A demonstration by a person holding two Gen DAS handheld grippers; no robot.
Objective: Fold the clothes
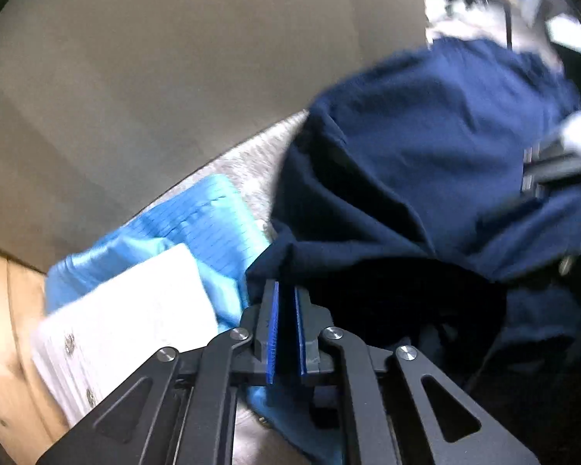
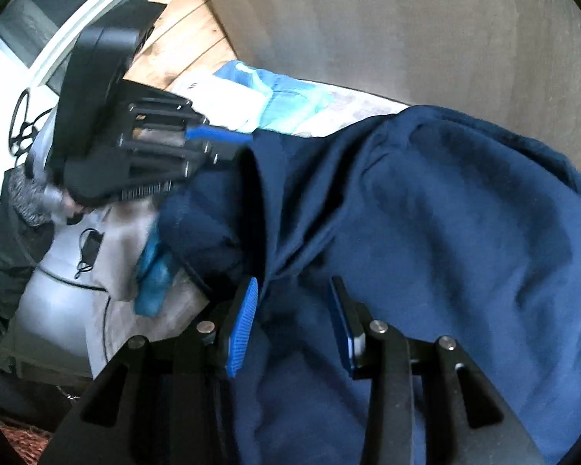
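Working navy garment (image 2: 426, 209) heaped on grey surface (image 1: 135, 77), beside 2 folded shirts (image 1: 166, 271). My left gripper (image 1: 286, 310) pinching navy edge, nearly clenched. My right gripper (image 2: 294, 310) gaping over cloth, unclamped. Likely spreading step; next needs right-side grasp.

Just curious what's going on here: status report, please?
Left hand-held gripper shut at navy garment edge. Right hand-held gripper open over it. Folded light-blue and white shirts alongside.

plain grey-beige wall (image 1: 174, 77) fills the upper field. light wooden plank floor (image 2: 189, 38) runs beside it. bright window with white frame (image 2: 77, 35) at upper left, daylight entering.
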